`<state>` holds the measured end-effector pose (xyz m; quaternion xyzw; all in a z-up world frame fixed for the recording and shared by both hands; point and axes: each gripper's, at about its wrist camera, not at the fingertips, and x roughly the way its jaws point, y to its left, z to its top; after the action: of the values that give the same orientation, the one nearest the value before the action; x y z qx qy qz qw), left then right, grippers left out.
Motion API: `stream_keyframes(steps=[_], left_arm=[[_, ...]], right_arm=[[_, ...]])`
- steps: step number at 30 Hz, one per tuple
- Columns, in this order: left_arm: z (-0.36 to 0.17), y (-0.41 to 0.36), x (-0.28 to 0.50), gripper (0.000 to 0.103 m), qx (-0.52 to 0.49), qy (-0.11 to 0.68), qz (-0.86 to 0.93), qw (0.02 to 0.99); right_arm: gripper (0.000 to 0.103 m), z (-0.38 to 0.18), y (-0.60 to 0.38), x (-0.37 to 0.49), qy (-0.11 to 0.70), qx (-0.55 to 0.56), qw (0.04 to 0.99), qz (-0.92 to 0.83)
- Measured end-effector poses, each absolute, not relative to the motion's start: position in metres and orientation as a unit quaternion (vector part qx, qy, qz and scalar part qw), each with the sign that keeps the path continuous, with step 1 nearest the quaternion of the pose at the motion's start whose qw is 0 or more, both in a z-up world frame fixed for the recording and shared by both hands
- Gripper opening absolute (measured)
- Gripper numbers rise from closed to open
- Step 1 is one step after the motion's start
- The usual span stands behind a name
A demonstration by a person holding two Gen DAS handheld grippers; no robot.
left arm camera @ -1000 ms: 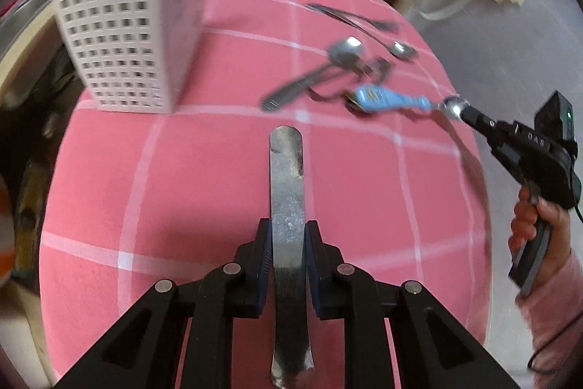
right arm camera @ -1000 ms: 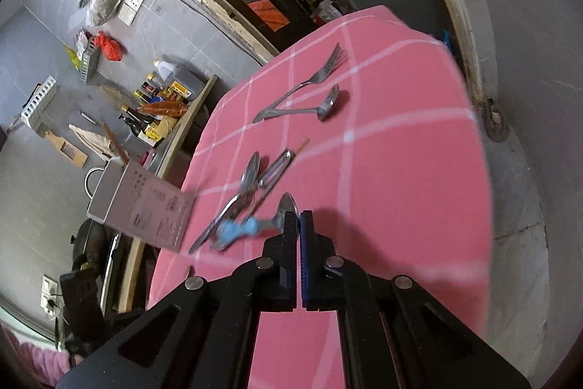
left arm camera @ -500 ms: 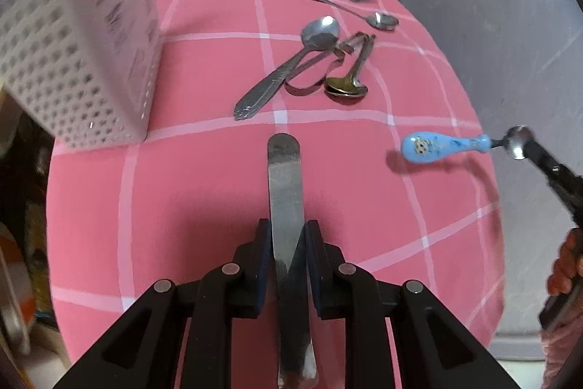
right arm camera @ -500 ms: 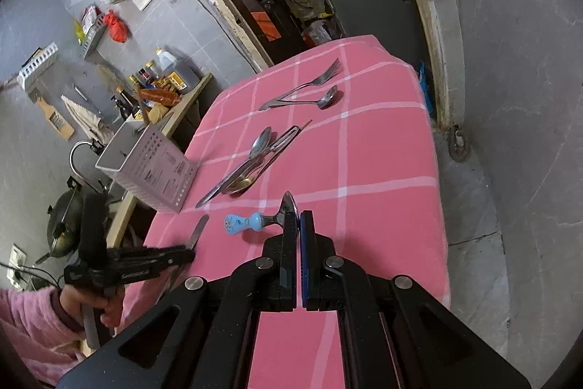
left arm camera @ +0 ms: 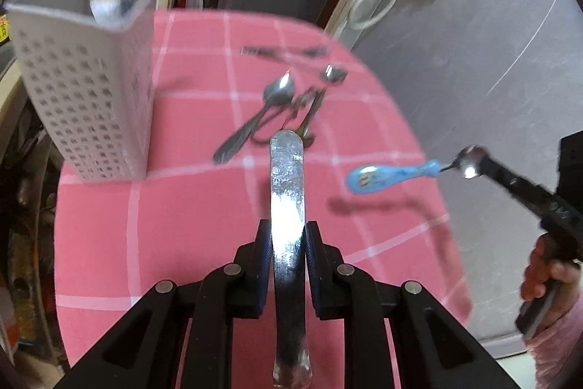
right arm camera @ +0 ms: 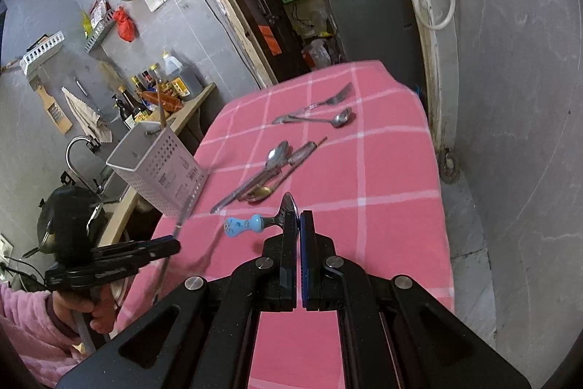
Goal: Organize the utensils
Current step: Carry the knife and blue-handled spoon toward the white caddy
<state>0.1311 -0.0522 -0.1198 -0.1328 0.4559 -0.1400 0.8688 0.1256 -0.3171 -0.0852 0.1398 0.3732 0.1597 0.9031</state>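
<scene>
a pink checked tablecloth [right arm camera: 382, 170] covers my table, with grey tiled walls and an open doorway beyond it. compared with a second ago, both my tools sit higher above the cloth, and i now see over the rim of the white perforated utensil holder [left arm camera: 87, 86], which was a blur filling the top left before. my left gripper [left arm camera: 288, 243] keeps its pads pinched on a flat steel knife [left arm camera: 287, 192], handle end sticking out ahead, much as it did earlier. my right gripper [right arm camera: 299, 225] has its fingers pressed together on the bowl of a blue-handled spoon [right arm camera: 242, 224]; that spoon lay among the pile a second ago and now hangs clear of the cloth, casting a shadow below it. the holder stands upright near the table's left edge. between it and my tools lies a loose heap of spoons [right arm camera: 262, 174], partly overlapping. farther off, a fork [right arm camera: 328, 101] and a small spoon [right arm camera: 337, 119] lie close together. a pink sleeve [right arm camera: 29, 327] shows at the lower left
</scene>
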Motion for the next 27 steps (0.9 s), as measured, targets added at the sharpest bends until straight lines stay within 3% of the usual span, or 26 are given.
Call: stream_keyframes(steps=[17, 27], left_arm=[[0.003, 0.03, 0.148, 0.017, -0.192, 0.281, -0.117, 0.933], [0.012, 0.086, 0.185, 0.017, -0.207, 0.2, -0.082, 0.954]], right_arm=[[0.002, 0.02, -0.242, 0.151, 0.283, 0.08, 0.933, 0.207], [0.002, 0.065, -0.162, 0.183, 0.27, -0.002, 0.935, 0.23]])
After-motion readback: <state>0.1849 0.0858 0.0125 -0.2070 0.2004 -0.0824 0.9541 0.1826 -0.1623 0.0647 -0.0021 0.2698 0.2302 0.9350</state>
